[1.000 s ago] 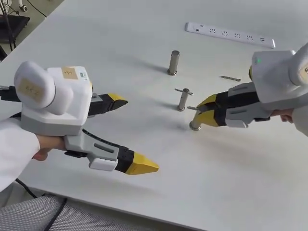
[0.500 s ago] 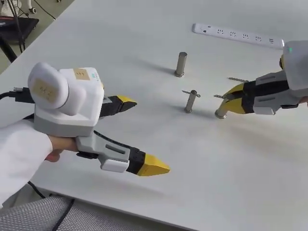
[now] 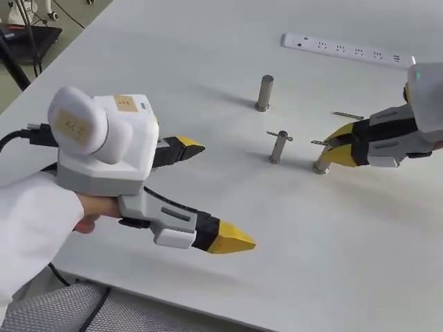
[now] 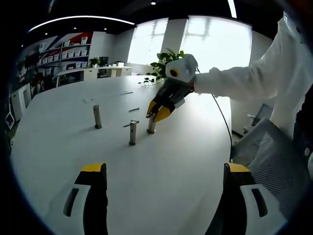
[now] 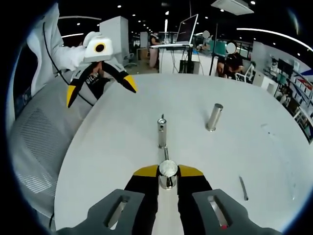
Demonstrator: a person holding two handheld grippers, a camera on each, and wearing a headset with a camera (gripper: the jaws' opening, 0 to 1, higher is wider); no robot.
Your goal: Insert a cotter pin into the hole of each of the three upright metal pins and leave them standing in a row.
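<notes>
Firmly, the right gripper [image 3: 331, 152] is closed on the nearest metal pin [image 5: 167, 172], whose foot is seen at the white table [image 3: 208, 76]. A thin cotter pin [image 3: 317, 143] is seen projecting just past the jaw tips; whether it sits through the hole cannot be told. The left gripper [image 3: 214, 195] is held above the table's near side, its jaws spread wide. Near the gripped pin, the middle metal pin [image 3: 277, 147] is stood upright, with a crosswise cotter pin [image 3: 279, 135] through its top. The far metal pin [image 3: 264, 93] is stood upright beyond it. A loose cotter pin [image 3: 347, 115] is laid flat near the right gripper, and a power strip [image 3: 346, 50] is laid farther back.
</notes>
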